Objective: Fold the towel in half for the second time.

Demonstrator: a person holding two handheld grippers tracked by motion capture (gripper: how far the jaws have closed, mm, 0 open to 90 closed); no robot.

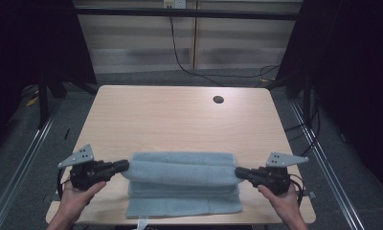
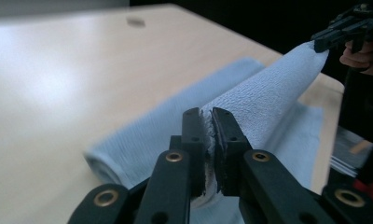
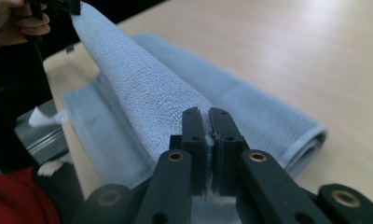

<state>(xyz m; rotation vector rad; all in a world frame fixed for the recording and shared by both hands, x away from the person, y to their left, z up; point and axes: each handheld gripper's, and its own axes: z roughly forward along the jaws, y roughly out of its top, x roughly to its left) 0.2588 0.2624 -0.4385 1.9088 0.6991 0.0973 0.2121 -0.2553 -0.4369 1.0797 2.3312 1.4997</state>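
Two hand-held grippers (image 1: 125, 166) (image 1: 239, 172) clamp one blue towel (image 1: 182, 179) on one table (image 1: 180, 120).

No writing, label, brand, number or sign can be read in any of the views. A small white tag hangs at the towel's (image 1: 182, 179) near edge, at about 6 o'clock on the worktop (image 1: 180, 115), but it is too small and blurred to tell whether anything is printed on it.
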